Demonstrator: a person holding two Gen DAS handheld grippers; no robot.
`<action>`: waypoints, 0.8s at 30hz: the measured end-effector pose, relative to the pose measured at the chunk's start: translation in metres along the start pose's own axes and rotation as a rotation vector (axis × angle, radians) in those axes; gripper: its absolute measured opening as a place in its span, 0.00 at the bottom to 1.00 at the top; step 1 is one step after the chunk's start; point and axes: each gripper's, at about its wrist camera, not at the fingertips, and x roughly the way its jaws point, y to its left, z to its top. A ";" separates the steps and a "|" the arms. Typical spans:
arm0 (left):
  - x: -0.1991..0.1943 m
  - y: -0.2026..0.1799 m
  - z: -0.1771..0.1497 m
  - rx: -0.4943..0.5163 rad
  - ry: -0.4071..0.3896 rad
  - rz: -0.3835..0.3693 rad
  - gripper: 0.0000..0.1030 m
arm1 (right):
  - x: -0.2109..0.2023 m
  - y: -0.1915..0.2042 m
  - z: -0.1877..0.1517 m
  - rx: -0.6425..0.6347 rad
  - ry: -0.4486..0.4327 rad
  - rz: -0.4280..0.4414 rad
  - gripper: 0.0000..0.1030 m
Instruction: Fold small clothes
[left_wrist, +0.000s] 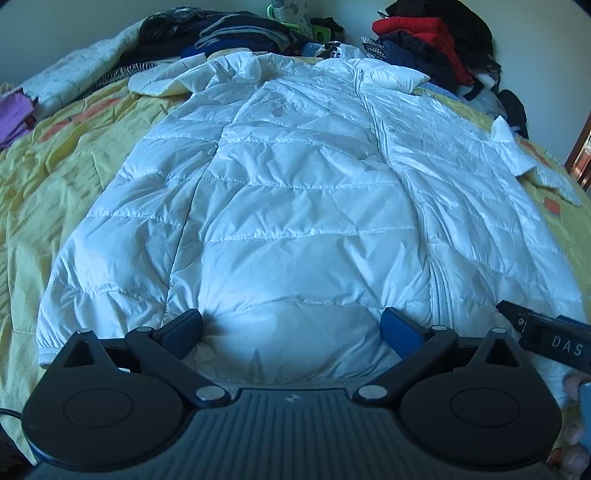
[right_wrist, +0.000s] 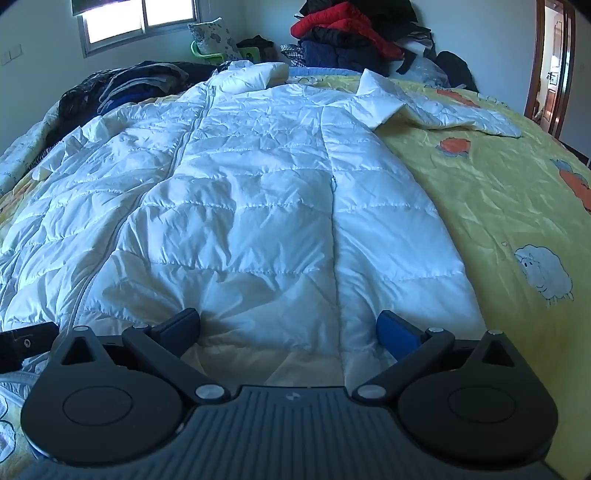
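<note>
Both grippers sit low at the near hem of the white puffer jacket (left_wrist: 295, 192), jaws spread wide, nothing clamped. Left gripper (left_wrist: 291, 328): blue pads rest on or just above the hem fabric, cannot tell if they touch; no fold of cloth is pinched. Right gripper (right_wrist: 288, 326): same picture, pads straddling hem fabric, open.

Jacket lies flat on the bed (right_wrist: 498, 206), front up, zipper (left_wrist: 376, 122) closed. Long axis runs straight away from both grippers: hem near, collar far, by the clothes pile (left_wrist: 424, 40) at the wall. 1 sleeve (right_wrist: 443, 110) is flung out to the right side; the other trails off the far left.

Key relation: left gripper is on the hem left of the zipper, right gripper on the hem right of it, the 2 side by side; the right one's body shows at the left view's edge. Each hand owns its own hem corner area, neither is clearly nearer.

My read: nothing folded yet. Next move likely needs sleeves tucked in first, or a hem-to-collar fold along that long axis. Slick shell may slip in the pads.
</note>
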 end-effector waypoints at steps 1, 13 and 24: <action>0.000 -0.001 0.000 0.013 0.001 0.003 1.00 | 0.000 0.000 0.000 0.000 0.001 0.000 1.00; 0.005 -0.001 0.004 0.029 0.042 0.005 1.00 | 0.005 0.006 0.000 -0.019 0.027 -0.031 1.00; 0.009 0.000 0.009 0.023 0.088 0.002 1.00 | 0.004 0.007 -0.003 -0.018 0.011 -0.038 1.00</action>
